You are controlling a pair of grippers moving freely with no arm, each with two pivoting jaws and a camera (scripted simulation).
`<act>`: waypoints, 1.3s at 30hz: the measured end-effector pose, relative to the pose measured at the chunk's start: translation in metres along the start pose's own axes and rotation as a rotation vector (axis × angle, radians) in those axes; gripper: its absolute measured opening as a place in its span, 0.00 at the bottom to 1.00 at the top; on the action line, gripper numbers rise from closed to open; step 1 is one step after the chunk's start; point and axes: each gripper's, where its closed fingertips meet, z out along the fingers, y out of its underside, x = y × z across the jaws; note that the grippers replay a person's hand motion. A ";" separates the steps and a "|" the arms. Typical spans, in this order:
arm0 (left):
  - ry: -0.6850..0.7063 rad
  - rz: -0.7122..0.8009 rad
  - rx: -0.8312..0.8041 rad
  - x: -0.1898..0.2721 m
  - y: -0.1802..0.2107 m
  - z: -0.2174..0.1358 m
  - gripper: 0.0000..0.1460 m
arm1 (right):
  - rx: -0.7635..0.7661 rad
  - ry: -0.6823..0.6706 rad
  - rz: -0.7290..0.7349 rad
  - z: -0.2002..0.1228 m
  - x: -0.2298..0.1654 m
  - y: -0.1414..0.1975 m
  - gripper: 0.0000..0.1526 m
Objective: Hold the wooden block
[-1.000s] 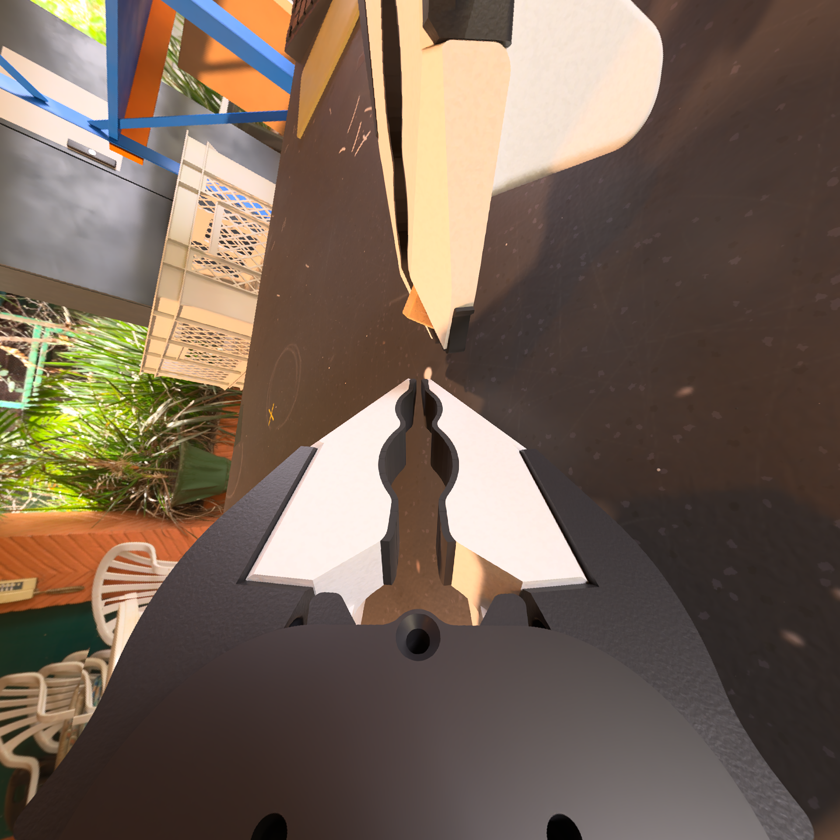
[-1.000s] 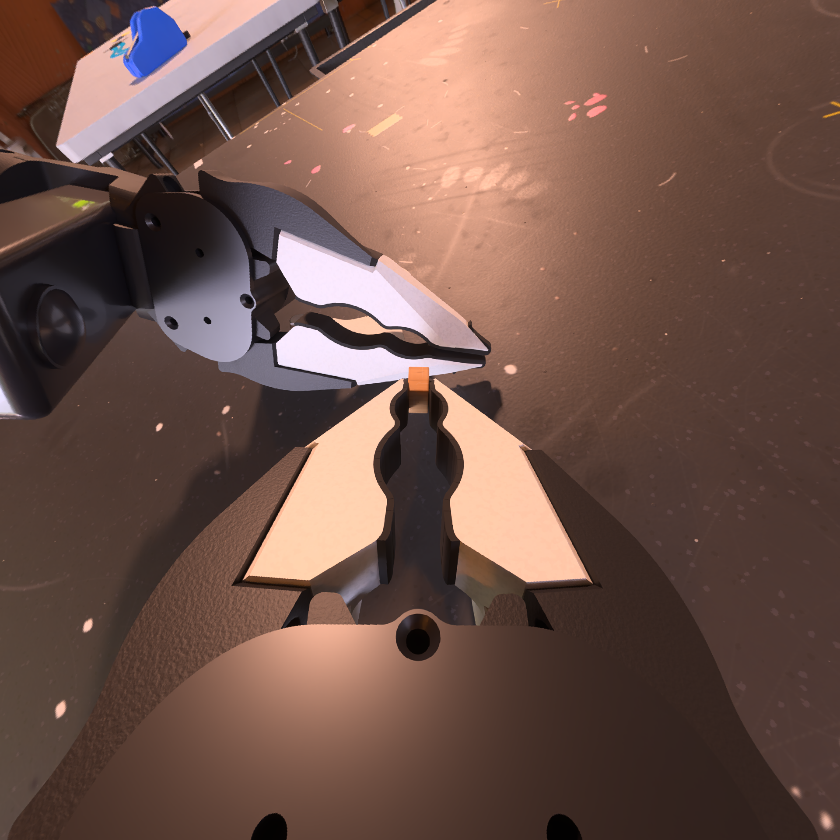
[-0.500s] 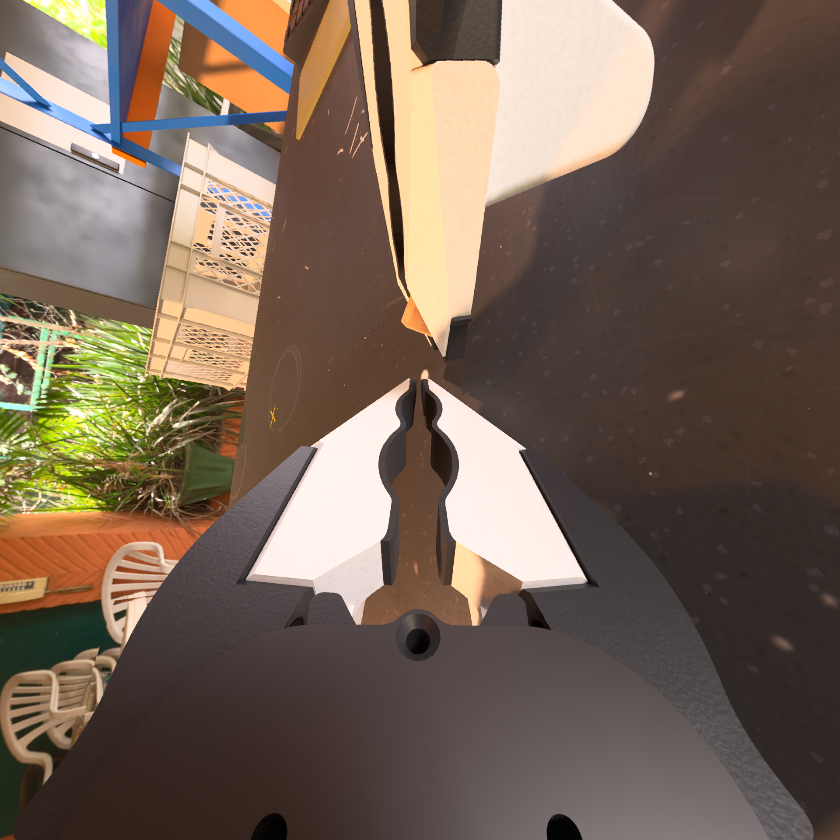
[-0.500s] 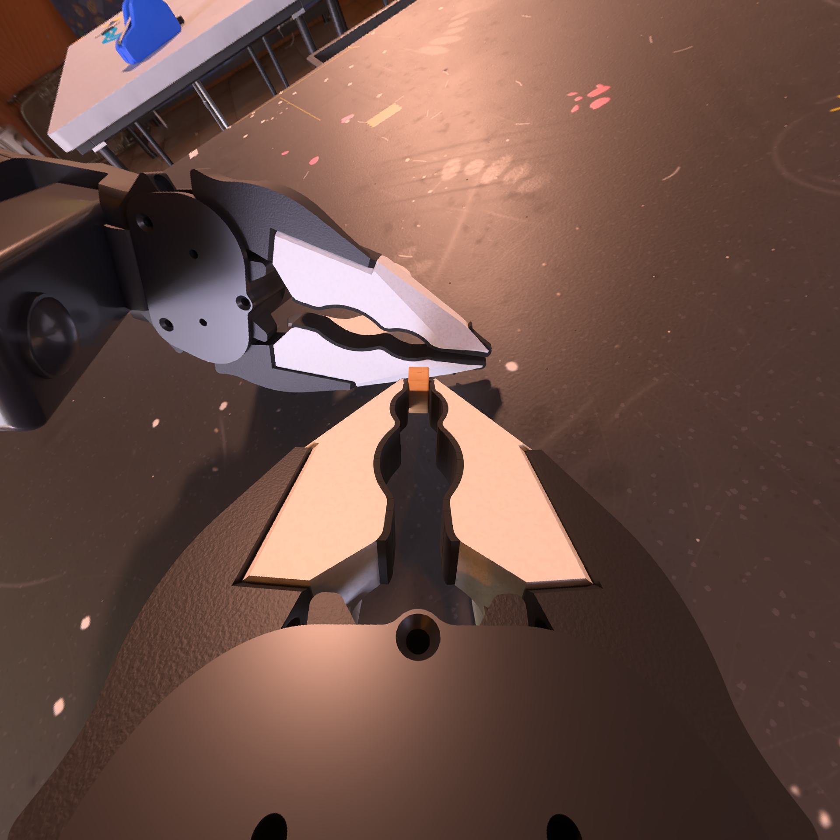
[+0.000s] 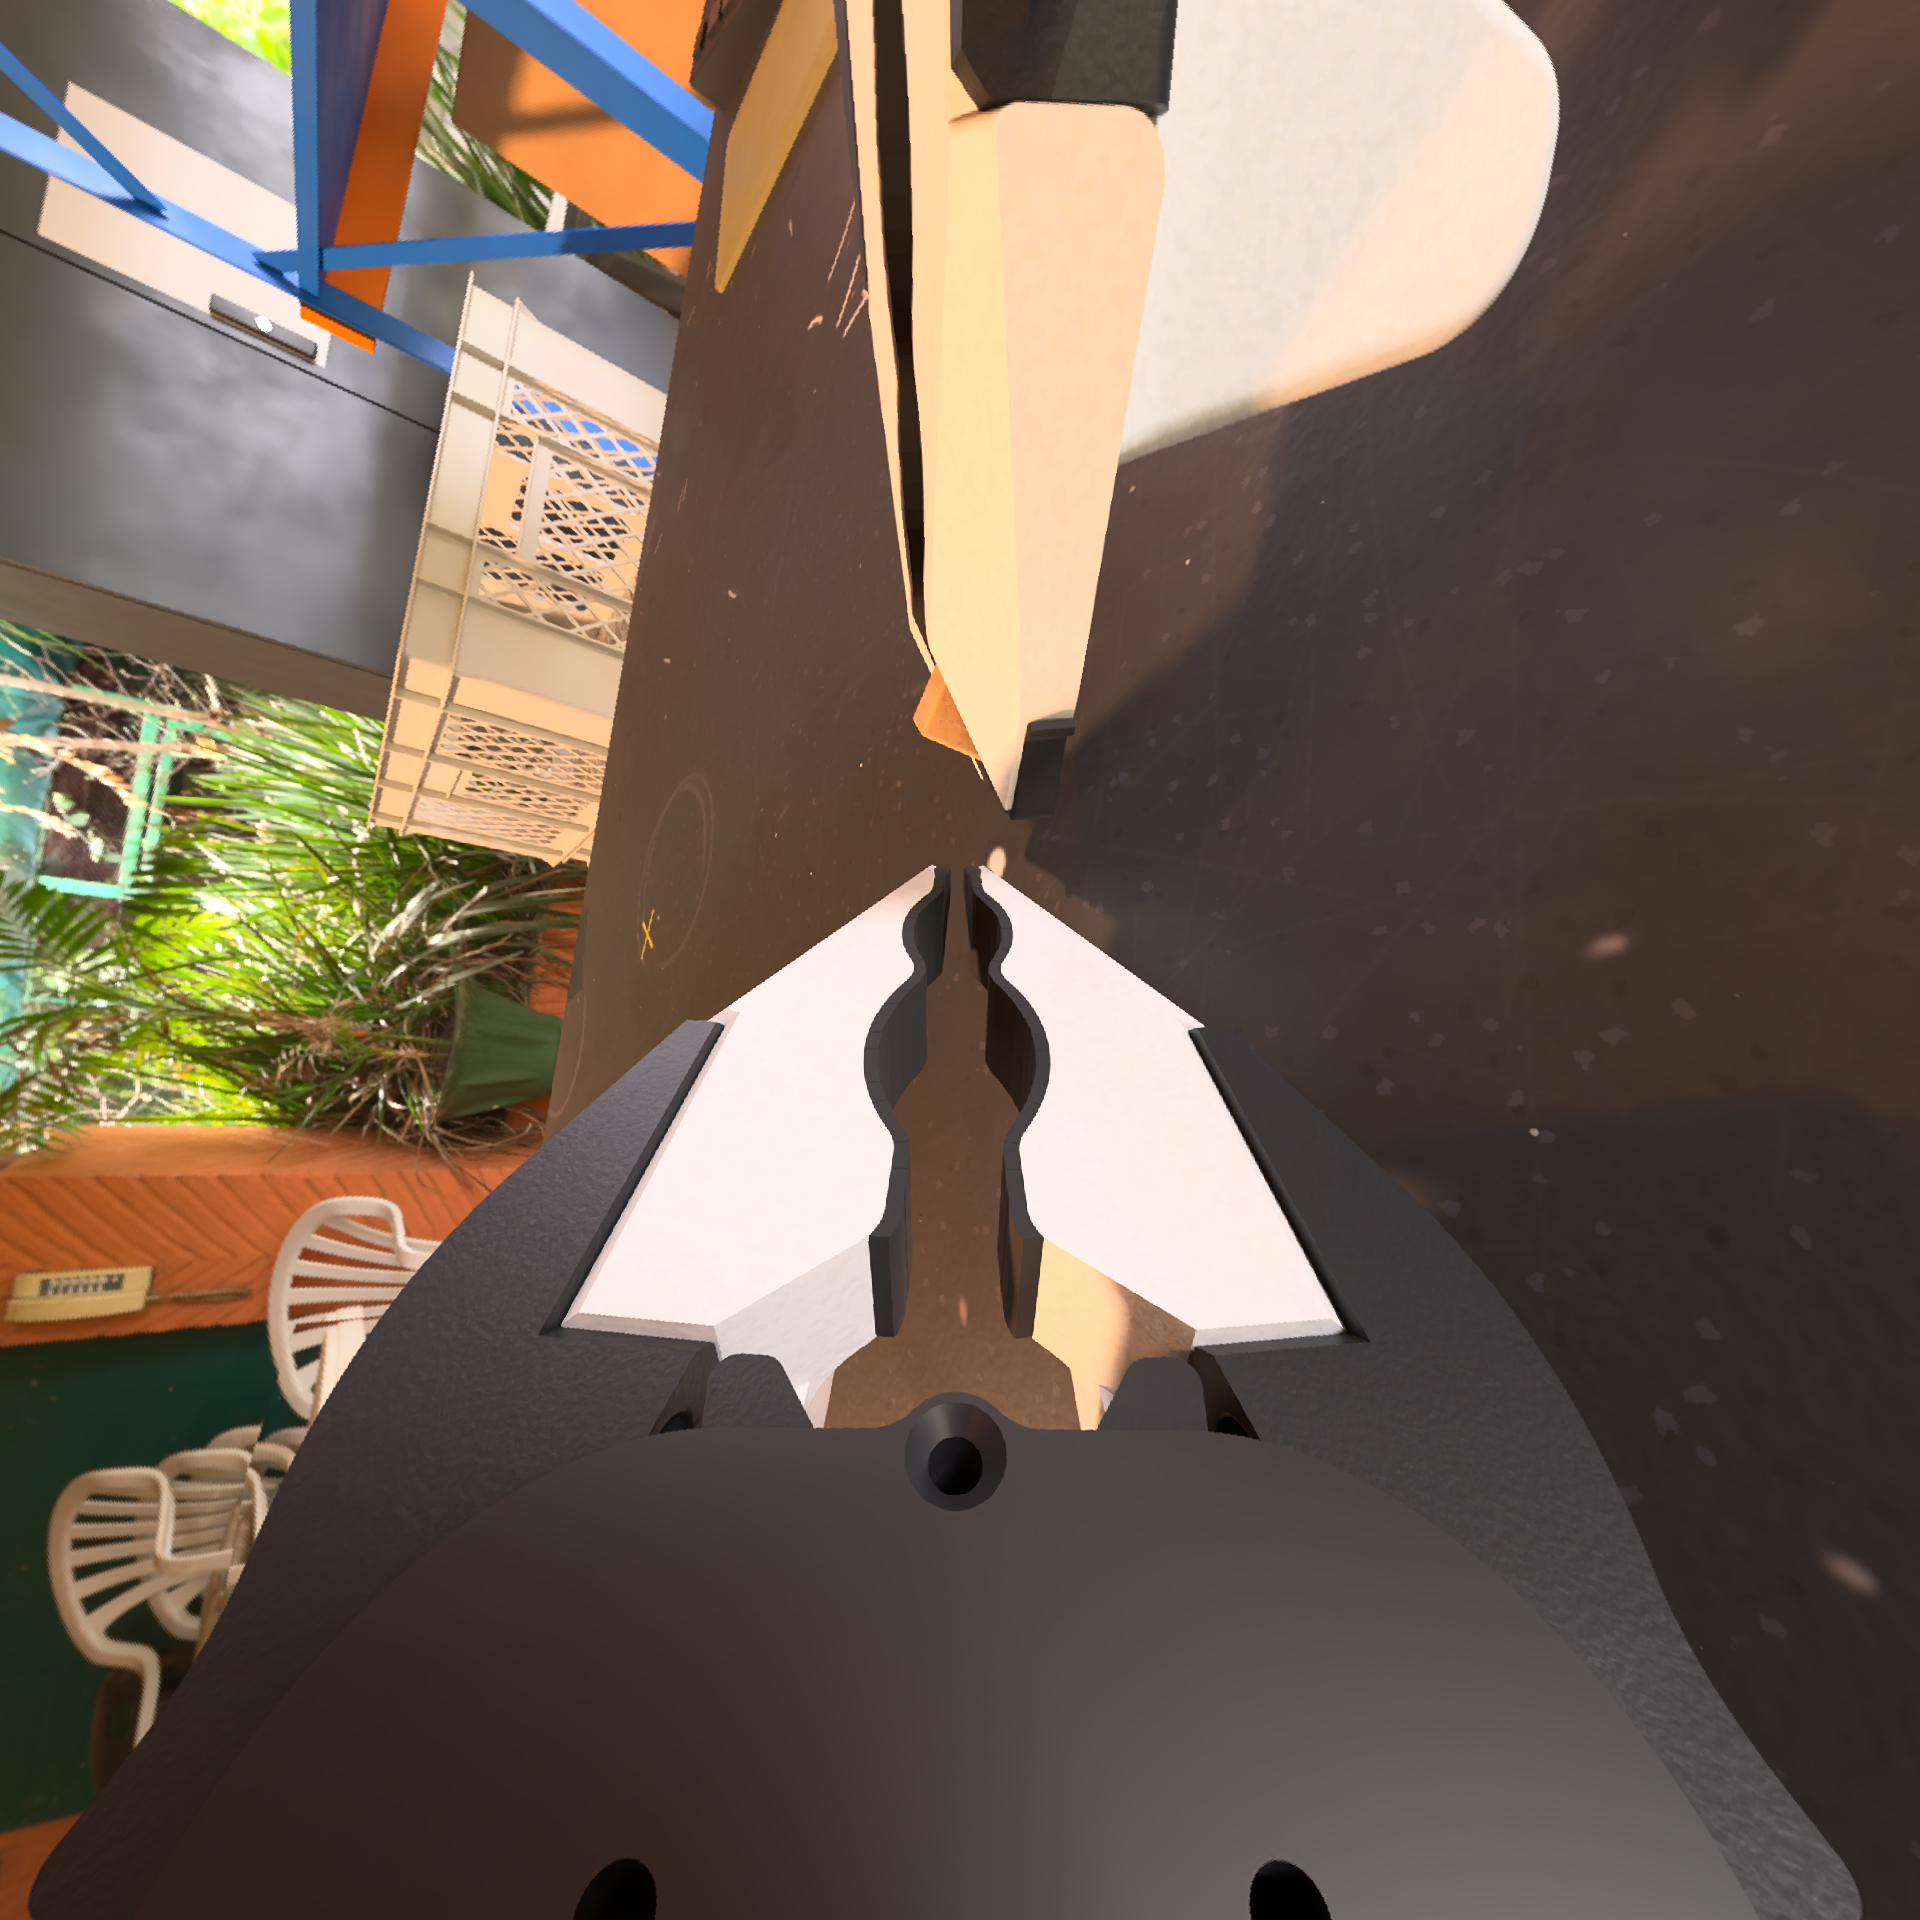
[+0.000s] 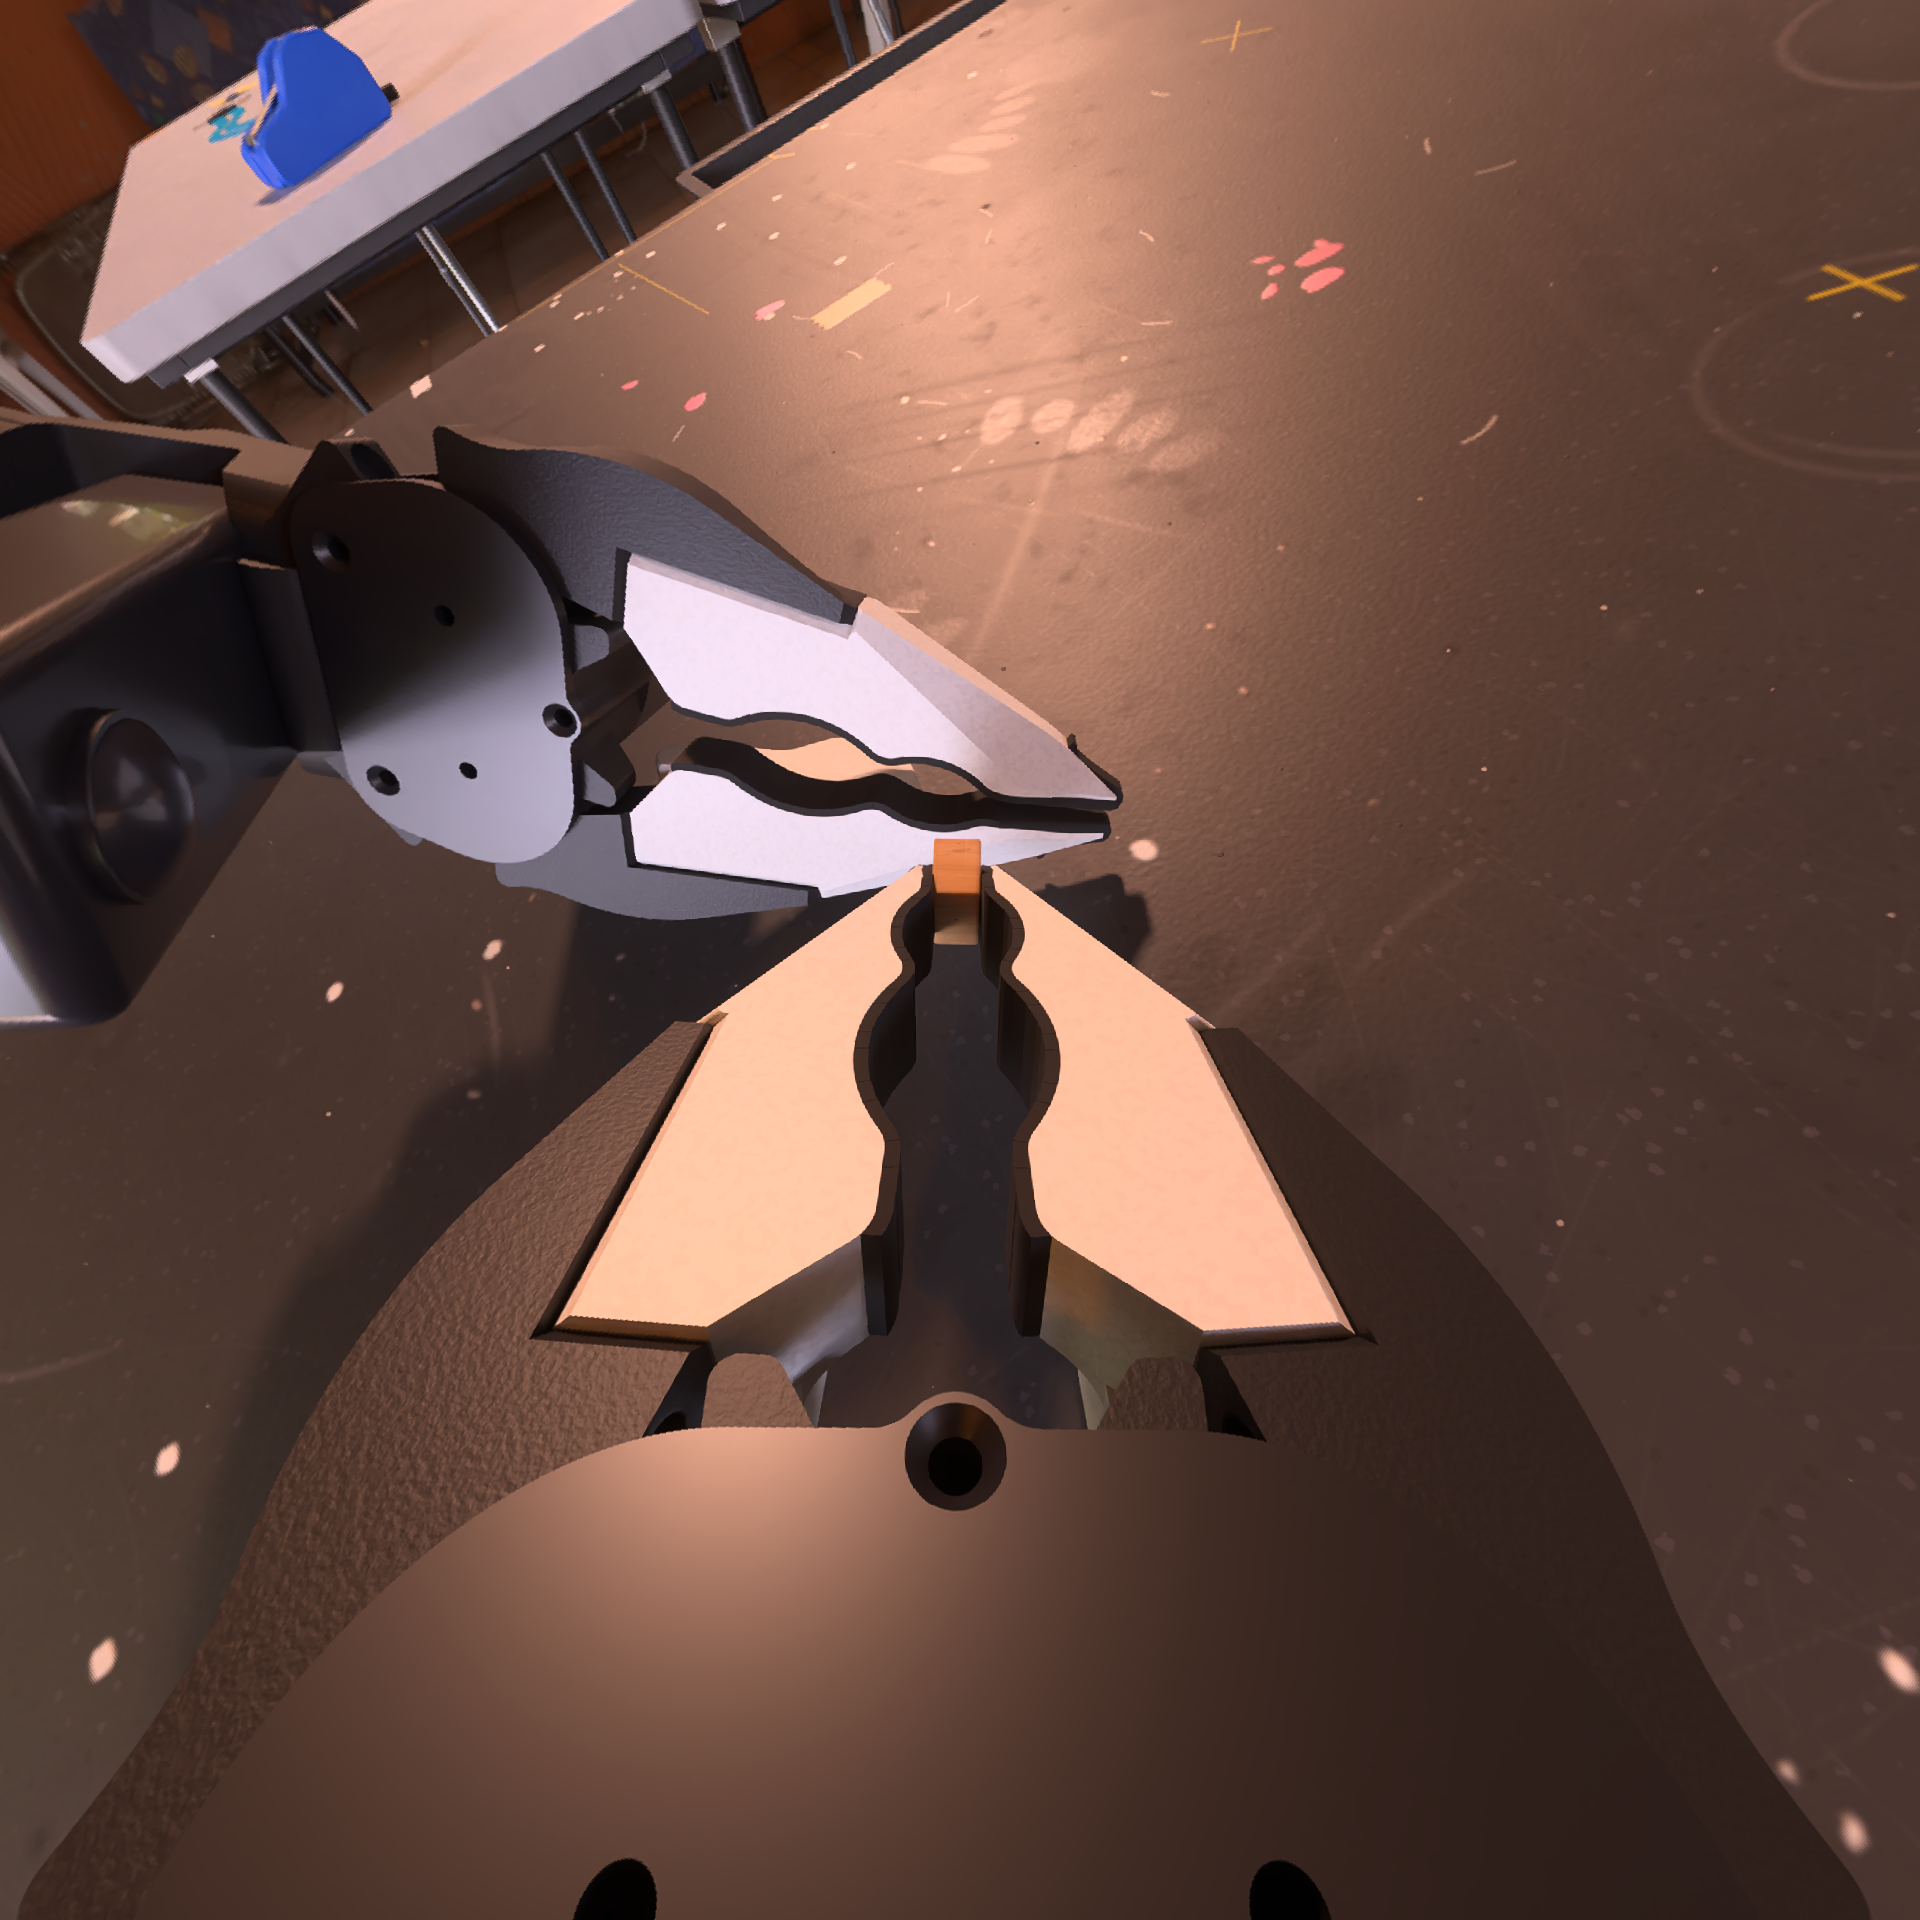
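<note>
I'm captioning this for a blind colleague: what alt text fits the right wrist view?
The right gripper pinches a small wooden block at its fingertips above a dark speckled floor. The left gripper, shut and empty, points in from the left just beyond the block. A blue object sits on a distant grey table.

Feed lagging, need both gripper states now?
Left gripper: shut, holding nothing.
Right gripper: shut on the small orange wooden block.

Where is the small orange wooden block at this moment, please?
The small orange wooden block sits pinched at the tip of the right tool in the right wrist view, just below the closed tip of the left tool.
</note>
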 end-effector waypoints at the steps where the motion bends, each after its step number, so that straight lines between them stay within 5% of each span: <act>1: 0.001 0.006 0.007 0.000 0.000 0.000 0.02 | 0.002 0.004 -0.010 -0.001 0.000 0.000 0.05; 16: 0.000 -0.009 0.008 -0.001 0.001 -0.002 0.01 | -0.084 0.036 -0.094 0.001 -0.001 0.011 0.05; 20: 0.025 0.026 0.030 0.004 -0.003 -0.002 0.01 | 0.021 -0.010 -0.023 -0.003 -0.002 0.000 0.05; 39: 0.030 0.032 0.027 0.005 -0.003 -0.002 0.02 | 0.006 -0.030 0.006 -0.003 -0.002 0.000 0.05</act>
